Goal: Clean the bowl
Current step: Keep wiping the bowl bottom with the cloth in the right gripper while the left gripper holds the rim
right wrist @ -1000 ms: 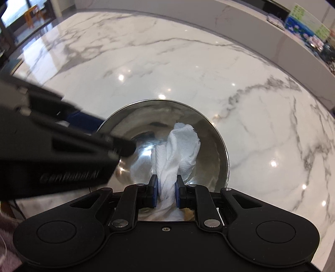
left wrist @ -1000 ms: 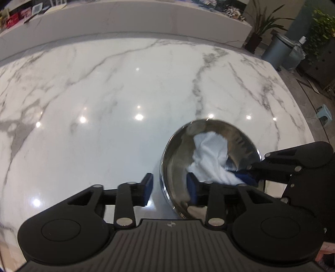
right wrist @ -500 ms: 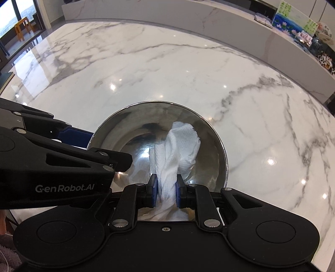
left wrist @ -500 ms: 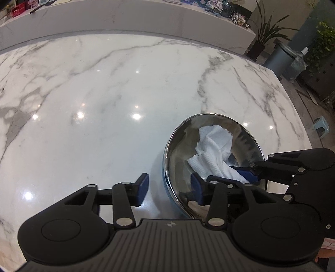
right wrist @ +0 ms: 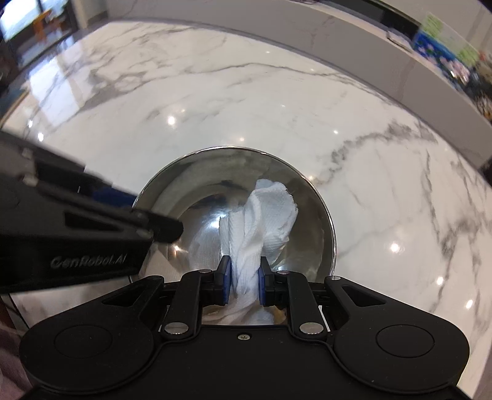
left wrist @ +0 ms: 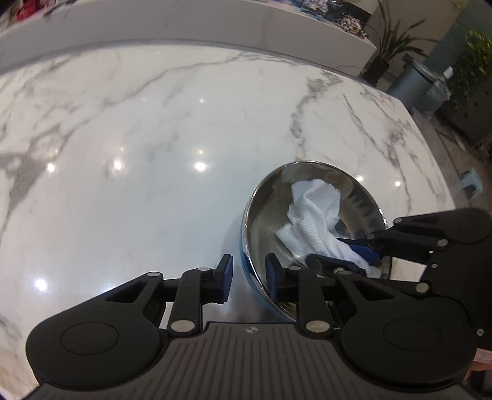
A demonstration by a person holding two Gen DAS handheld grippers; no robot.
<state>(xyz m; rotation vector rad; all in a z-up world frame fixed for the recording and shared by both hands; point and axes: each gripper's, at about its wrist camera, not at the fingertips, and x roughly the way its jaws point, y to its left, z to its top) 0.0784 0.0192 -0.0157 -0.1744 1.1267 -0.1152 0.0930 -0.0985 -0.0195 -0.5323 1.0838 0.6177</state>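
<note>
A shiny steel bowl (left wrist: 261, 197) sits on the white marble counter (left wrist: 153, 154). My left gripper (left wrist: 247, 274) straddles the bowl's near rim, one blue pad outside and one inside, with a small gap still showing on each side. A crumpled white cloth (left wrist: 313, 212) lies inside the bowl. My right gripper (right wrist: 244, 277) is shut on the cloth (right wrist: 261, 221) and holds it down into the bowl (right wrist: 319, 209). In the right wrist view the left gripper (right wrist: 144, 212) comes in from the left over the rim. In the left wrist view the right gripper (left wrist: 341, 257) reaches in from the right.
A raised marble ledge (left wrist: 184, 27) runs along the counter's far side. Beyond the counter's right edge stand a grey bin (left wrist: 412, 83), potted plants (left wrist: 384, 46) and a small stool (left wrist: 470, 184) on the floor. A colourful sign (right wrist: 442, 46) sits on the ledge.
The left gripper's jaws have narrowed around the bowl rim. The right gripper has kept its hold on the cloth, which has shifted slightly inside the bowl.
</note>
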